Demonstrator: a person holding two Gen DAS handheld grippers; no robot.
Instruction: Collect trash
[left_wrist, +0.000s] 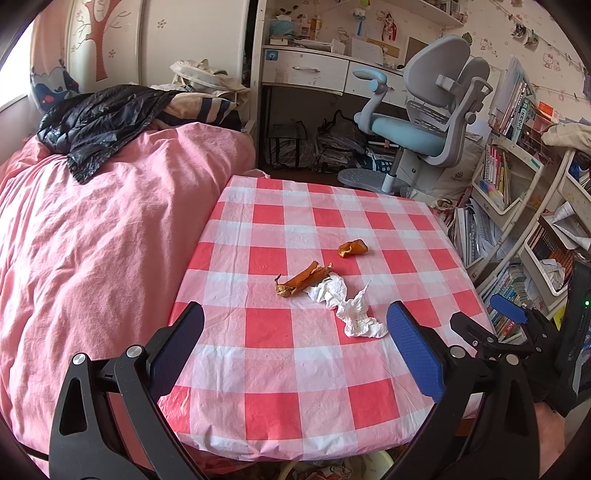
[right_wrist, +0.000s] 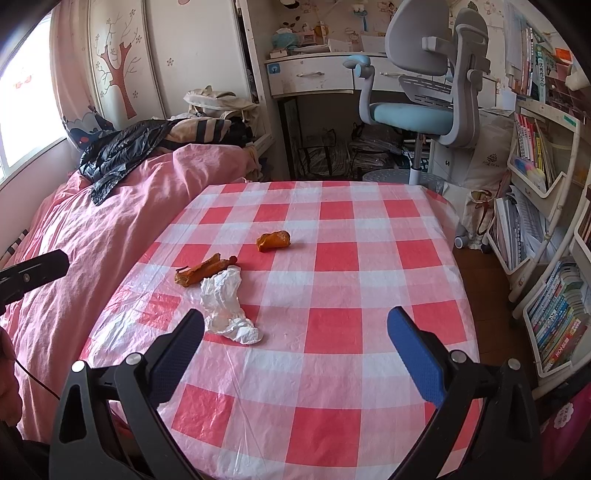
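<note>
Beside a pink bed (left_wrist: 92, 221), our checked bench (left_wrist: 295, 369) carries a crumpled tissue (left_wrist: 347, 306) touching a long orange peel (left_wrist: 303, 278), a smaller peel (left_wrist: 352, 248) just beyond. We hold both the left gripper (left_wrist: 295, 350) and right gripper (right_wrist: 295, 354) above the near edge, jaws spread wide and empty.

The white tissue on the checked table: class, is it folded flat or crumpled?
Crumpled. The white tissue lies twisted and bunched in irregular creases, one end touching the long orange peel; no flat folded edges show.
</note>
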